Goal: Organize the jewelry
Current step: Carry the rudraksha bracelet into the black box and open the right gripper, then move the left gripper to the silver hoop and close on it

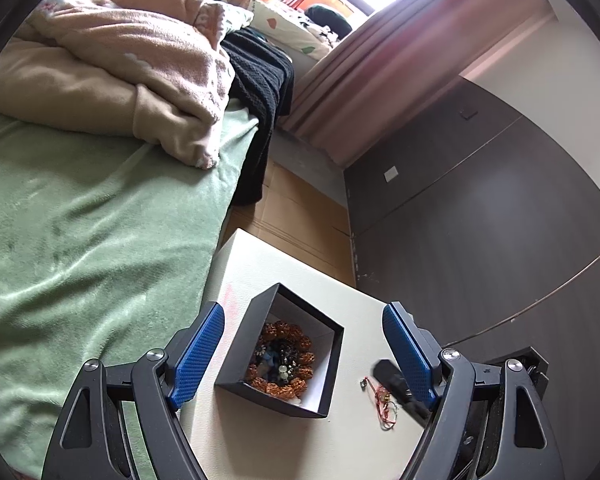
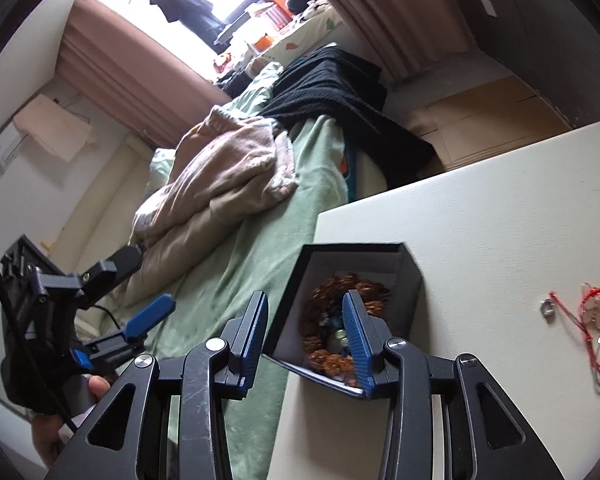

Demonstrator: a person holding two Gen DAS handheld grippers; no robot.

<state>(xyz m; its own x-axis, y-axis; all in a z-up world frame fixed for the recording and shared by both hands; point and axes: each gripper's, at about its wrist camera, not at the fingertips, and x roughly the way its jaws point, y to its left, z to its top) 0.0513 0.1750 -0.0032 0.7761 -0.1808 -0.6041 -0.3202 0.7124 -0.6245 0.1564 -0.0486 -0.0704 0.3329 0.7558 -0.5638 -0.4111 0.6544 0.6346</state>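
A black open box [image 1: 332, 364] with a white lining sits on the white table [image 1: 284, 280]; it holds orange beaded bracelets [image 1: 284, 360] and small dark pieces. It also shows in the right wrist view [image 2: 410, 276]. A red cord bracelet [image 1: 384, 406] and a small silver ring [image 2: 547, 307] lie loose on the table right of the box; the cord also shows in the right wrist view [image 2: 592, 320]. My left gripper [image 1: 302, 348] is open, its fingers either side of the box. My right gripper [image 2: 306, 332] is open and empty, over the box's near left corner.
A bed with a green blanket [image 1: 80, 248], a beige quilt [image 1: 112, 64] and a black knit cloth [image 1: 260, 80] lies left of the table. Cardboard flooring [image 1: 296, 204], a pink curtain [image 1: 380, 60] and a dark wall panel [image 1: 480, 208] lie beyond.
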